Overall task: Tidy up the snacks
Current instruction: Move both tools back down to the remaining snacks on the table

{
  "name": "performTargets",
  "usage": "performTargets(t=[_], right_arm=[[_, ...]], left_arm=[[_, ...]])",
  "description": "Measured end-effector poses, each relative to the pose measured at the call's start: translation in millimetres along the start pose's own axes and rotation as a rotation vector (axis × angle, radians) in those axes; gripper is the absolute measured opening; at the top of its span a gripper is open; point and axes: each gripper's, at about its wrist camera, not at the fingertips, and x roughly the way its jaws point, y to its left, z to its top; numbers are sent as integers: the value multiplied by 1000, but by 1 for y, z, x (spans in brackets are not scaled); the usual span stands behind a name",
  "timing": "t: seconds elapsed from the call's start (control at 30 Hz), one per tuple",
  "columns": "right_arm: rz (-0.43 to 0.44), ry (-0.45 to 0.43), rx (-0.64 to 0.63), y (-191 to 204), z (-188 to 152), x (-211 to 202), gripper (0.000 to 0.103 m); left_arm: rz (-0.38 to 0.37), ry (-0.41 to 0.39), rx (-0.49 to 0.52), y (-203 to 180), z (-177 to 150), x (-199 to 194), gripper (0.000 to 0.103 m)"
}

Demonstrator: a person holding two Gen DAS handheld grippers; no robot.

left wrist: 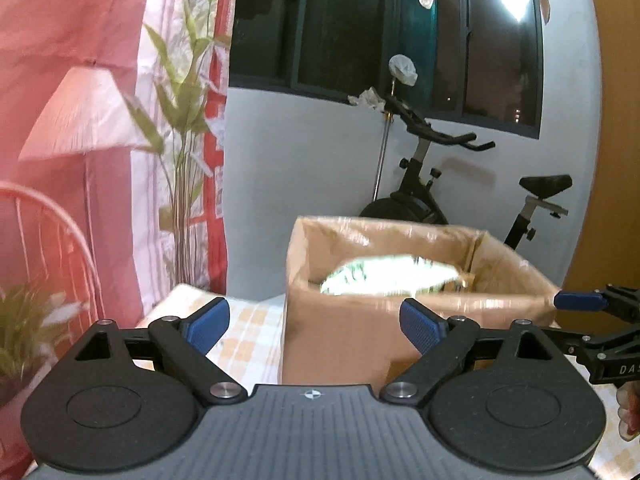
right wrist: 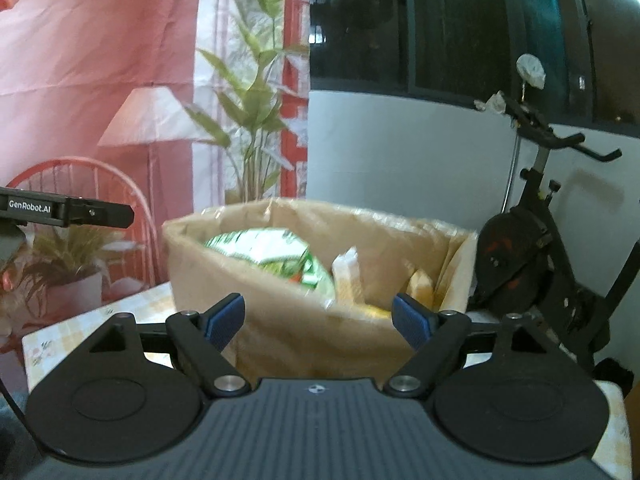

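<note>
An open cardboard box (left wrist: 344, 340) stands on a checked tablecloth in front of both grippers. It also shows in the right wrist view (right wrist: 288, 320). A green and white snack bag (left wrist: 384, 276) lies inside it, also in the right wrist view (right wrist: 272, 252), beside yellowish packets (right wrist: 346, 280). My left gripper (left wrist: 314, 326) is open and empty, just short of the box's near wall. My right gripper (right wrist: 318, 318) is open and empty, facing the box's near wall. The right gripper's blue pad (left wrist: 580, 302) shows at the right edge of the left wrist view.
The table with the checked cloth (left wrist: 240, 344) carries the box. An exercise bike (left wrist: 440, 184) stands behind it by a grey wall and dark window. A plant (left wrist: 180, 128), a lamp (left wrist: 80, 116) and a pink chair (right wrist: 88, 184) stand at the left.
</note>
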Motion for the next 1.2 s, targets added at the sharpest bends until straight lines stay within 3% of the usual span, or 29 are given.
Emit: performTargets(t=[0.33, 0.6, 1.2], right_arm=[[61, 112, -11, 21, -40, 11, 83], [62, 174, -9, 21, -66, 25, 83], [36, 318, -44, 11, -125, 46, 83]], left_arm=[[16, 125, -41, 5, -55, 10, 93], [32, 212, -61, 14, -85, 23, 92], [11, 312, -74, 9, -118, 38, 89]])
